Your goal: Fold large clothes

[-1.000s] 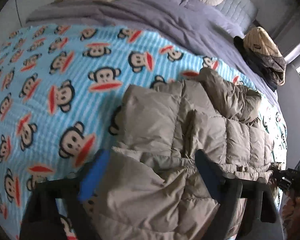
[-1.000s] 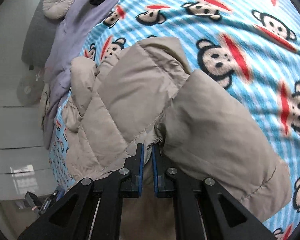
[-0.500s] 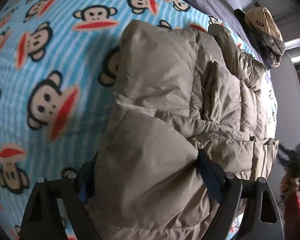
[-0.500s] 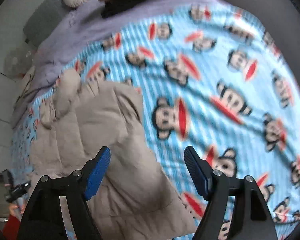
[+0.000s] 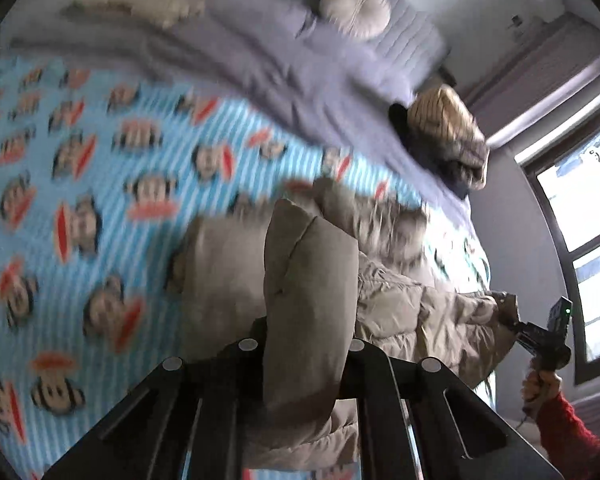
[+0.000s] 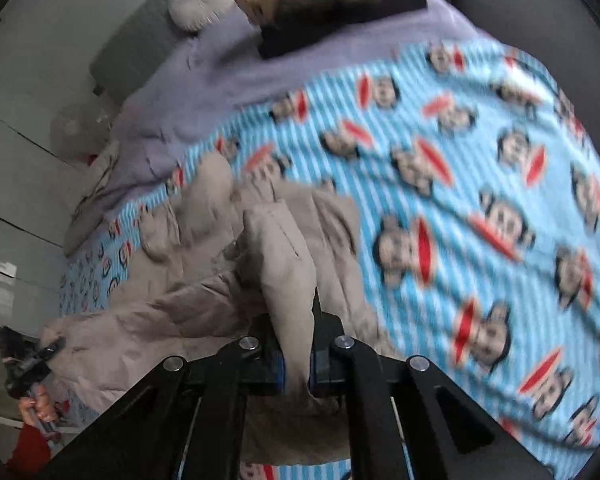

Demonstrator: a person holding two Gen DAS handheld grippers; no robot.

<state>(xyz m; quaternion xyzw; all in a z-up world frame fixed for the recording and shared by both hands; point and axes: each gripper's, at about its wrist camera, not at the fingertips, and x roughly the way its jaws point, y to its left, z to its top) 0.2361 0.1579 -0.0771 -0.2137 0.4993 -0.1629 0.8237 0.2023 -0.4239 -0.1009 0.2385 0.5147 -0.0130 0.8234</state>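
Note:
A beige puffer jacket (image 5: 400, 304) lies on a blue monkey-print blanket (image 5: 80, 200) across the bed. My left gripper (image 5: 308, 336) has its jaws closing, and a thick fold of the jacket's near edge is pinched between them and raised off the blanket. In the right wrist view my right gripper (image 6: 296, 356) likewise has its jaws closing, pressed onto a narrow ridge of the jacket (image 6: 284, 248) and holding it up. Each gripper shows in the other's view at the jacket's far corner: the right gripper (image 5: 540, 336) and the left gripper (image 6: 40, 356).
A purple duvet (image 5: 280, 64) and a round cushion (image 5: 356, 8) lie at the head of the bed. A pile of clothes (image 5: 448, 128) sits at its far right edge. A window (image 5: 580, 220) is on the right. A red sleeve (image 5: 568, 432) shows by the bed's edge.
The left gripper went from open around the jacket's edge to pinching it and rose. The right gripper opened, shut again on a fold, and lifted. The jacket's near edge came up.

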